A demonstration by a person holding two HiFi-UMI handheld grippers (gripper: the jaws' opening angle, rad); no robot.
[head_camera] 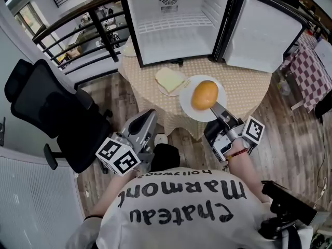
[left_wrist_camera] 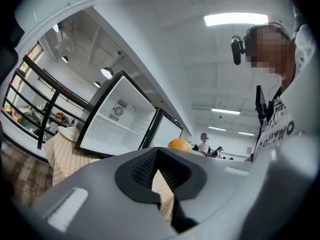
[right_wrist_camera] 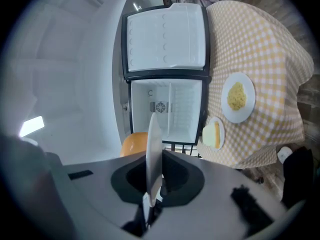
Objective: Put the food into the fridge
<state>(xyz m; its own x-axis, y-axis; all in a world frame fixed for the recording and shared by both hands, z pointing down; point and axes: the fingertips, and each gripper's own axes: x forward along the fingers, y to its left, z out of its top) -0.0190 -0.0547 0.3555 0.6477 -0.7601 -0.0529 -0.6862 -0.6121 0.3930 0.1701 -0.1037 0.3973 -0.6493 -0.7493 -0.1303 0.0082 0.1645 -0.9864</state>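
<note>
An orange bun (head_camera: 204, 94) lies on a white plate (head_camera: 188, 107), and my right gripper (head_camera: 216, 109) is shut on that plate's near rim, holding it over the table's front edge. From the right gripper view the plate (right_wrist_camera: 153, 151) stands edge-on between the jaws, with the bun (right_wrist_camera: 133, 144) to its left. The small fridge (head_camera: 176, 30) stands open on the far side of the table, its shelves bare. My left gripper (head_camera: 149, 117) hangs shut and empty below the table's front left edge; in its own view the left gripper (left_wrist_camera: 159, 178) faces the fridge (left_wrist_camera: 117, 121).
A plate with a pale slice (head_camera: 170, 80) sits on the checked tablecloth (head_camera: 244, 82). The right gripper view shows it as the cake plate (right_wrist_camera: 214, 133), next to a plate of yellow food (right_wrist_camera: 237, 96). A black office chair (head_camera: 46, 108) stands left and a railing (head_camera: 88, 30) behind.
</note>
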